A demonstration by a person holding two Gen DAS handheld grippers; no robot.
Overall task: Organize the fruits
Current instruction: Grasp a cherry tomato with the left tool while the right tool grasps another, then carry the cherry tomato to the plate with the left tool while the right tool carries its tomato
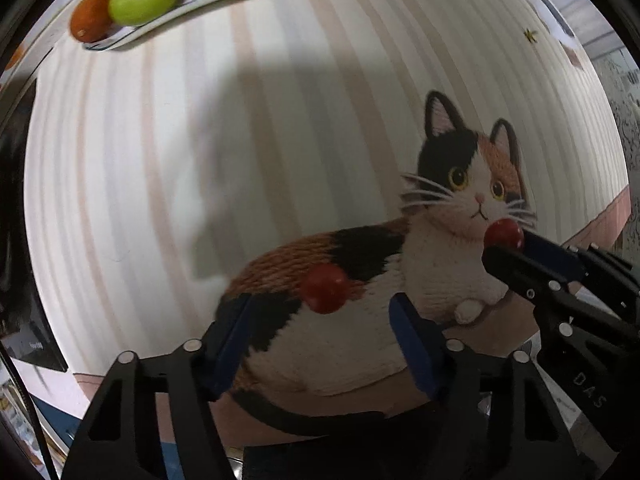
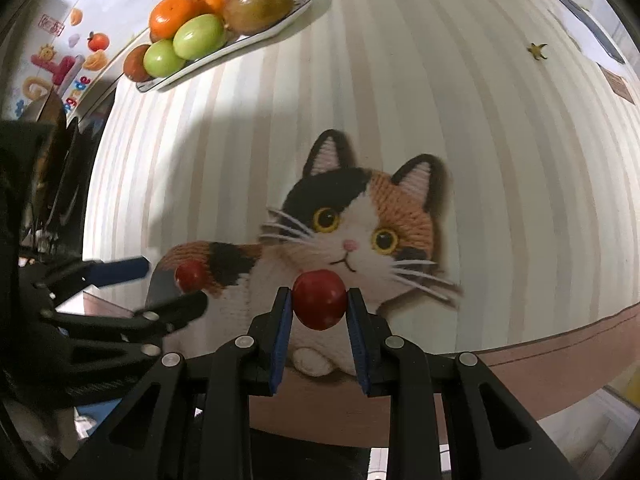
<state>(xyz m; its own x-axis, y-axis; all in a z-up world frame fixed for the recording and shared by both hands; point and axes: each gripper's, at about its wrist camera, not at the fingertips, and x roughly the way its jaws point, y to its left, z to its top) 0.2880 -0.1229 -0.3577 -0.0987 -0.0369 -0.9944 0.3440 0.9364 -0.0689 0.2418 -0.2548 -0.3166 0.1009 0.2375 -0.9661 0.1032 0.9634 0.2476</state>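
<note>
My right gripper (image 2: pixel 320 308) is shut on a small red fruit (image 2: pixel 320 300), held above the cat-print tablecloth; it also shows in the left wrist view (image 1: pixel 505 236). My left gripper (image 1: pixel 320 320) is open, its blue pads on either side of a second small red fruit (image 1: pixel 325 289) that lies on the cloth just ahead of the fingers. That fruit also shows in the right wrist view (image 2: pixel 191 275), between the left gripper's fingers (image 2: pixel 120 270). An oval plate (image 2: pixel 280 20) at the far left holds green, orange and brownish fruits.
The striped tablecloth with a calico cat print (image 2: pixel 360 240) covers the table. A small yellow star-shaped mark (image 2: pixel 537 51) lies far right. A dark object (image 1: pixel 16 240) stands at the left edge. The table's front edge (image 2: pixel 560 340) runs near the grippers.
</note>
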